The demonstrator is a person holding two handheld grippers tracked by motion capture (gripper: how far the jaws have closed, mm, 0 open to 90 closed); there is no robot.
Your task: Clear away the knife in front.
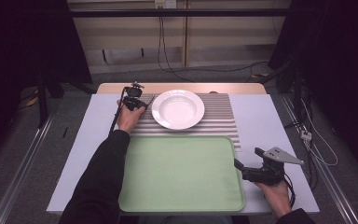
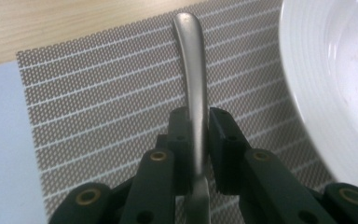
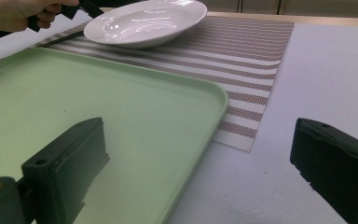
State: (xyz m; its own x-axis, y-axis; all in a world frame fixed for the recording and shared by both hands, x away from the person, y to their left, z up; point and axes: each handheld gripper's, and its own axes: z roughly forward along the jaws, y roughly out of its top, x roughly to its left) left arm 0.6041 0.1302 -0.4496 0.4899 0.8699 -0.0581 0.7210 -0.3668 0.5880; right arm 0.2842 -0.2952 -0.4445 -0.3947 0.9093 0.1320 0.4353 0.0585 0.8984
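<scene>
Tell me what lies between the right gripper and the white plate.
In the high view, the green tray's corner and the striped placemat lie between the right gripper and the white plate. The right gripper view shows the same.

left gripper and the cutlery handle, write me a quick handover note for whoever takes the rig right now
Left gripper: jaws shut on the metal cutlery handle, which lies on the striped placemat just left of the white plate. Which utensil it is cannot be told.
Right gripper: open, holding nothing, parked at the right edge of the green tray.
Done: handle gripped; not clearly lifted off the mat.
Left: lift it and set it down, probably on the tray, which has nothing on it; the plate is still on the mat.
</scene>
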